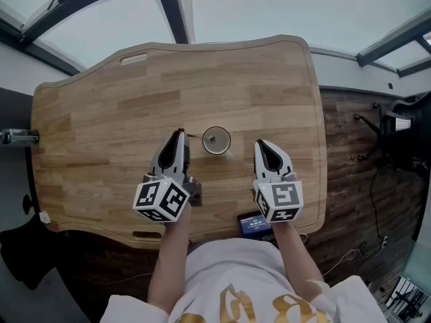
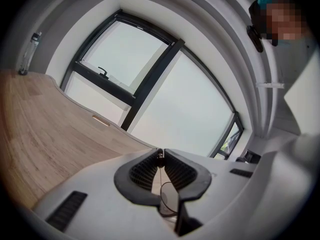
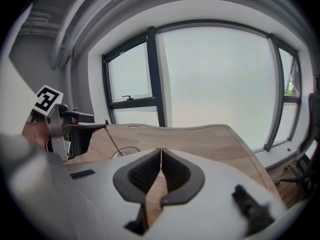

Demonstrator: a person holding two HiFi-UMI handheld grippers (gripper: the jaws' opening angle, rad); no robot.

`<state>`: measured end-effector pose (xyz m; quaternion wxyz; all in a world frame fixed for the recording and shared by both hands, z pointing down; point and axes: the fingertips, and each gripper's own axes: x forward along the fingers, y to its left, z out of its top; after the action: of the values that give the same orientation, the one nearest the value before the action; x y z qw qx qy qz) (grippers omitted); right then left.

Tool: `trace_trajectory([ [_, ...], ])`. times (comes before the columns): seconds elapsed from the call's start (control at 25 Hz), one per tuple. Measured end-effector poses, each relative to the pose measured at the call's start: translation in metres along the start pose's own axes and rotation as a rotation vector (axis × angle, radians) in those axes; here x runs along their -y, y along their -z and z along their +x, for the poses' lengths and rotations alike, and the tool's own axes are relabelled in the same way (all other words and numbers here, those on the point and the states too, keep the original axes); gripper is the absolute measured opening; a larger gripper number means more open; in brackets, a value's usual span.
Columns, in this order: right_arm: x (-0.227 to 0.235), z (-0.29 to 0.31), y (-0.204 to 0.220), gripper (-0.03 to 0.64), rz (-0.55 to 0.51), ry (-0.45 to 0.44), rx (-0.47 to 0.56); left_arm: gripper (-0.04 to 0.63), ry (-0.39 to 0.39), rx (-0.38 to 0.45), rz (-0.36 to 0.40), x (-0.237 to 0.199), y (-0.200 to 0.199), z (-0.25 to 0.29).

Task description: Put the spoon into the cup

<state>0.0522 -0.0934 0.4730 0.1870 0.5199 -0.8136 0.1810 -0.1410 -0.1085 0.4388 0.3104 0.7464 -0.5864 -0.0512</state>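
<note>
A small white cup (image 1: pixel 222 148) stands near the middle of the wooden table (image 1: pixel 101 120). My left gripper (image 1: pixel 179 134) is just left of it, shut on the thin handle of a metal spoon (image 1: pixel 196 136). The spoon slants to the right, and its bowl end dips inside the cup's rim. In the left gripper view the handle (image 2: pixel 160 170) runs down from the closed pads to the cup's rim (image 2: pixel 163 202) below. The right gripper view shows the spoon (image 3: pixel 113 142) leaning into the cup (image 3: pixel 131 148). My right gripper (image 1: pixel 263 144) hovers right of the cup, shut and holding nothing.
A small device with a blue screen (image 1: pixel 255 224) lies at the table's near edge by my body. A dark fixture (image 1: pixel 17 137) is clamped at the left edge. Large windows lie beyond the far edge, and an office chair (image 1: pixel 404 136) stands on the floor to the right.
</note>
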Motion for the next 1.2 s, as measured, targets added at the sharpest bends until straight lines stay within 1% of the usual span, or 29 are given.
trace_trajectory([
  [1.2, 0.008, 0.013, 0.009, 0.032, 0.001, -0.023, -0.025, 0.051, -0.013, -0.04, -0.001, 0.0, 0.021, 0.014],
])
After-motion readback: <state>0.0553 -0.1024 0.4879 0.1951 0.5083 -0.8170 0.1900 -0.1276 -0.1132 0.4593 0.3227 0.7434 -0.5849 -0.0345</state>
